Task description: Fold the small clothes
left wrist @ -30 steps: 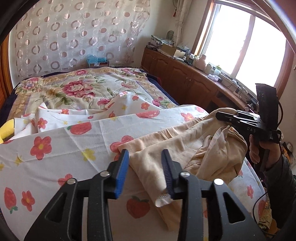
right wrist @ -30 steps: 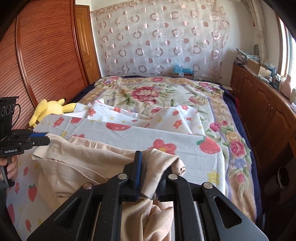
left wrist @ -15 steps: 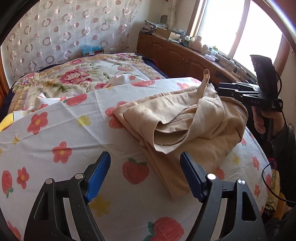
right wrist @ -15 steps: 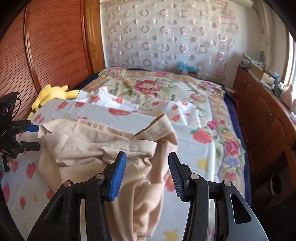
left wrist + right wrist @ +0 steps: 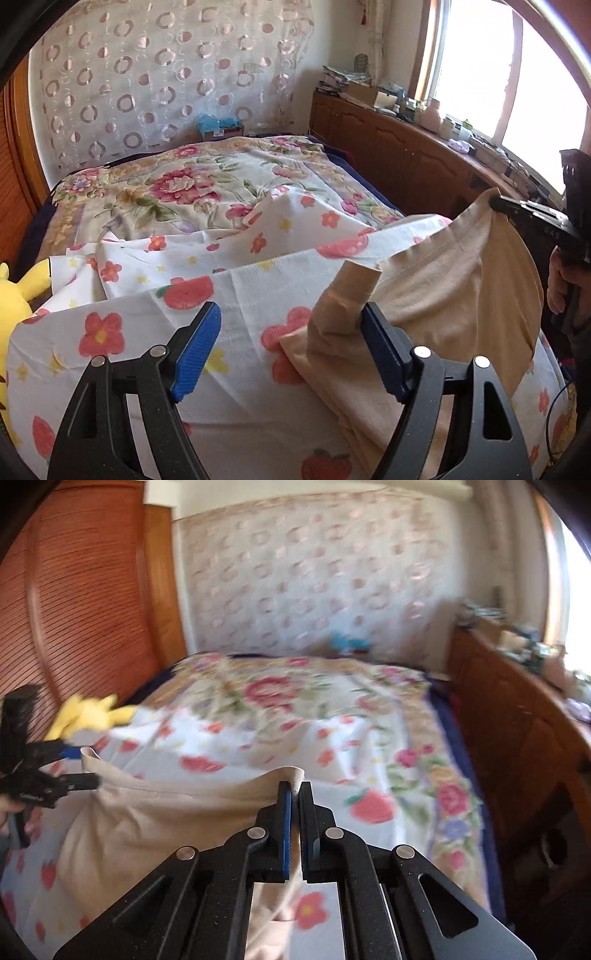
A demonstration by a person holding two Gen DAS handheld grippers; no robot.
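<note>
A beige garment [image 5: 443,295] lies on the strawberry-print sheet [image 5: 129,332] of the bed, its top edge pulled up into a taut line. My right gripper [image 5: 294,790] is shut on one end of that edge; in the left wrist view the right gripper [image 5: 495,201] holds the cloth up at the far right. My left gripper [image 5: 290,314] stands open, with the garment's other corner poking up between the jaws against the right-hand finger [image 5: 384,350]. In the blurred right wrist view that left gripper [image 5: 86,767] brackets the corner of the garment [image 5: 166,812].
A yellow plush toy [image 5: 18,288] sits at the bed's left edge. A floral quilt [image 5: 184,184] covers the far half of the bed. A wooden cabinet [image 5: 388,147] with clutter runs under the window on the right. A wooden wardrobe [image 5: 74,590] stands at left.
Both grippers let go of the garment and opened. The right one has since shut on its edge and lifted it. The left, still open, has moved up to the other corner.
</note>
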